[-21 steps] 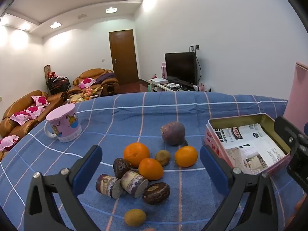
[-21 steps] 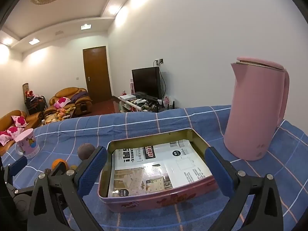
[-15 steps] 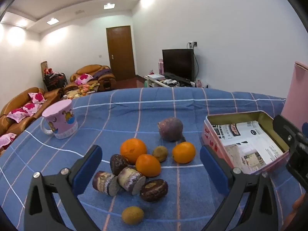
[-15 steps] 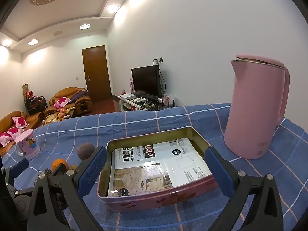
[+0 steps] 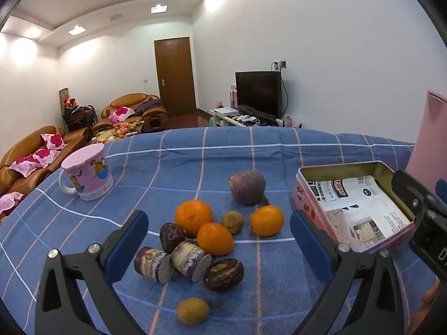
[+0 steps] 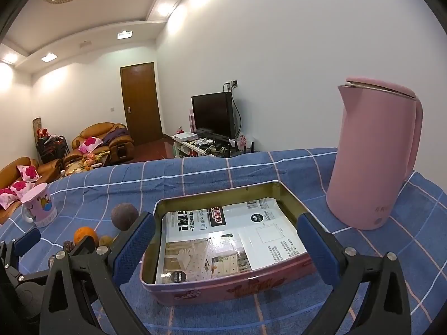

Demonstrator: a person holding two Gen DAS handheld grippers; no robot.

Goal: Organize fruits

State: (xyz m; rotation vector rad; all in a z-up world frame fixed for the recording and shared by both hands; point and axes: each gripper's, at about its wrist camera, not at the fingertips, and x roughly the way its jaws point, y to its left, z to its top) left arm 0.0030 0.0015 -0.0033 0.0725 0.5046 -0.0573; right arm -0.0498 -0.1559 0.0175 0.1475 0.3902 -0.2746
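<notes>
Blue checked cloth covers the table, and in the left wrist view the fruit pile sits a little higher and further ahead than it did a moment ago, the view having drawn back slightly. The left gripper hangs over the near edge with its jaws spread wide and nothing between the pads. Counted there: three oranges, two small brown-green fruits, two dark wrinkled fruits, two cut purple root pieces and one round purple fruit, all loose on the cloth towards the near middle. One pink mug stands towards the left edge; one pink tin lined with printed paper lies right of the pile, holding no fruit. In the right wrist view little has changed. The right gripper is likewise wide open and grips nothing, poised above the tin, whose paper lining shows bare. One pink kettle stands beyond the tin towards the right edge. The fruit heap shows left of the tin, partly hidden behind the other gripper.
</notes>
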